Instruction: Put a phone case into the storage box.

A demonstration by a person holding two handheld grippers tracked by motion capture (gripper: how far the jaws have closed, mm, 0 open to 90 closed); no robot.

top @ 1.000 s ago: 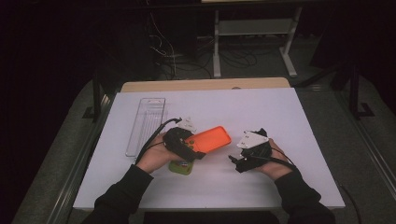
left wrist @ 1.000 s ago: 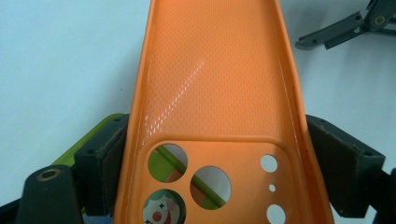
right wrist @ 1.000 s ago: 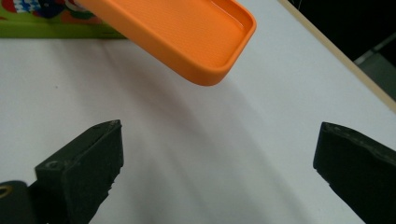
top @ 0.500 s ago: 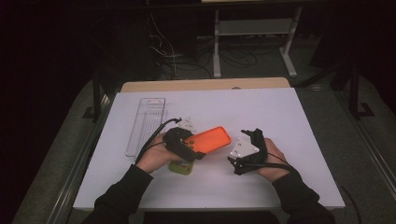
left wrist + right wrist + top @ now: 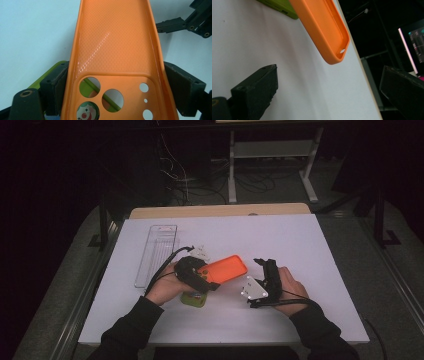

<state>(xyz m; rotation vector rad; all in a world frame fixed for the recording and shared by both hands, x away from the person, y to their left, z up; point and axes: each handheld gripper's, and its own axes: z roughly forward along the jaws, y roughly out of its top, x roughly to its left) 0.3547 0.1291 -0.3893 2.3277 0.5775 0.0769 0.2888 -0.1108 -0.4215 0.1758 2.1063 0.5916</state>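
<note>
The green phone (image 5: 194,298) lies mostly hidden under the left gripper (image 5: 210,279); the orange case (image 5: 113,62) is cut off at six o'clock.

The orange phone case (image 5: 113,50) looks like soft plastic or silicone, glossy inside with a fine dotted texture that catches the light; its outer side (image 5: 319,27) is smooth and duller. The green item (image 5: 194,298) under it seems hard plastic with a printed picture. The tabletop (image 5: 300,250) is a matt white sheet, its far edge bare wood. The clear tray (image 5: 156,254) at the left is ribbed transparent plastic. The left gripper's pads (image 5: 183,87) look like rough black foam.
</note>
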